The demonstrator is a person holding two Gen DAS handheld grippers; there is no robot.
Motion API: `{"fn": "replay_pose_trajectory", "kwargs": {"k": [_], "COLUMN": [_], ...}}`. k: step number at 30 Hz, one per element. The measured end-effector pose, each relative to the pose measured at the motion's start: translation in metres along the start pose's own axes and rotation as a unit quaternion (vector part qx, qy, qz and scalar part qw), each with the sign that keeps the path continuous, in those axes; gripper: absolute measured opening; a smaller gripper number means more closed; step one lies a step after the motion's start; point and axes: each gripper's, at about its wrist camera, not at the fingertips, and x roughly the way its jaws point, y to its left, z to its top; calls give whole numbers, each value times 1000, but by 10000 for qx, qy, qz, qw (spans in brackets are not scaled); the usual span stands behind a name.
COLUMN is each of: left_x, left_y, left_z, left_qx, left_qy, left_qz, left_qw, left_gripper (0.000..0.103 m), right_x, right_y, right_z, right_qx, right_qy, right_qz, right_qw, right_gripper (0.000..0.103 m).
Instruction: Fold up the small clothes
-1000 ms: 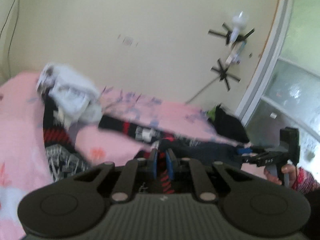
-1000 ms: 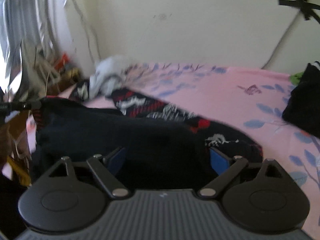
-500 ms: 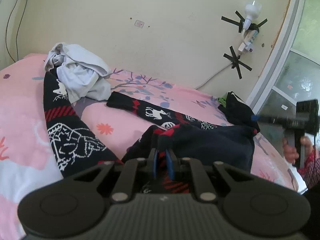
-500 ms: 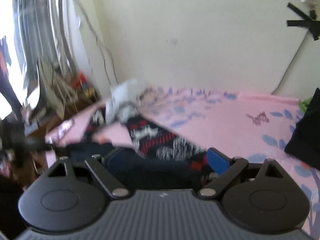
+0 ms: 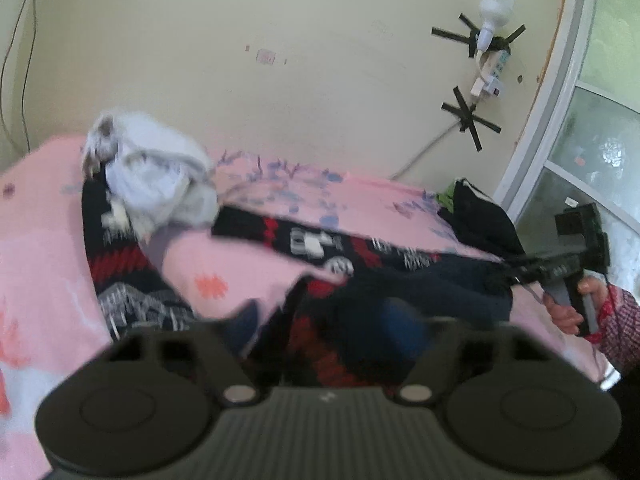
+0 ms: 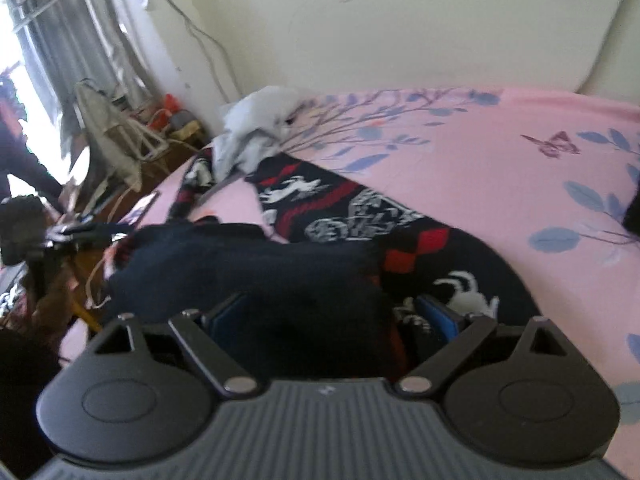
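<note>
We work over a bed [image 6: 500,168] with a pink flowered sheet that runs back to a pale wall [image 5: 280,100]. On the right side, as our left camera sees it, the bed's edge sits near a window frame [image 5: 532,152], with a dark heap of clothes [image 5: 476,216] near that corner. In the right camera the sheet to the right of the clothes lies bare and open, while past the left edge there is clutter and a curtain [image 6: 80,52].

A dark patterned scarf [image 6: 360,216] stretches across the sheet towards a white bundle [image 5: 156,176] at the far side. The navy garment [image 6: 248,264], with red trim, lies on the near end of that scarf.

Our left gripper [image 5: 324,320] has just been opening; its jaws now stand spread, with the garment's red-striped edge between them but not pinched. Our right gripper [image 6: 332,316] also has its jaws spread wide, the garment's dark fold lying between the blue pads [image 6: 440,316], which do not press on it.
</note>
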Motion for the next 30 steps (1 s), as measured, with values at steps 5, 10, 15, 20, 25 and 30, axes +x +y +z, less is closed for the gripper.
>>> {"fn": "replay_pose_trajectory", "kwargs": {"k": [5, 10, 15, 20, 25, 30], "left_x": [19, 61, 61, 22, -9, -50], "left_y": [4, -1, -15, -18, -47, -83], "left_z": [27, 23, 2, 11, 43, 90], "left_qx": [136, 181, 377, 287, 798, 1202], "left_qy": [141, 949, 1096, 524, -205, -1420], "left_qz": [-206, -400, -214, -28, 353, 754], "left_qw": [9996, 9945, 9930, 9982, 9960, 9796], "left_gripper": [95, 66, 26, 13, 12, 11], "right_x": [-4, -5, 2, -17, -35, -86], "right_y": [1, -11, -3, 28, 74, 124], "right_z": [3, 10, -11, -17, 1, 33], "right_qx": [-126, -125, -269, -618, -1253, -1709], "right_qy": [-26, -29, 36, -432, -1042, -2558], "right_qz": [-143, -258, -356, -768, -1557, -1911], "right_qw": [9998, 9996, 9990, 9942, 9743, 9321], "right_gripper": [88, 88, 74, 21, 6, 3]}}
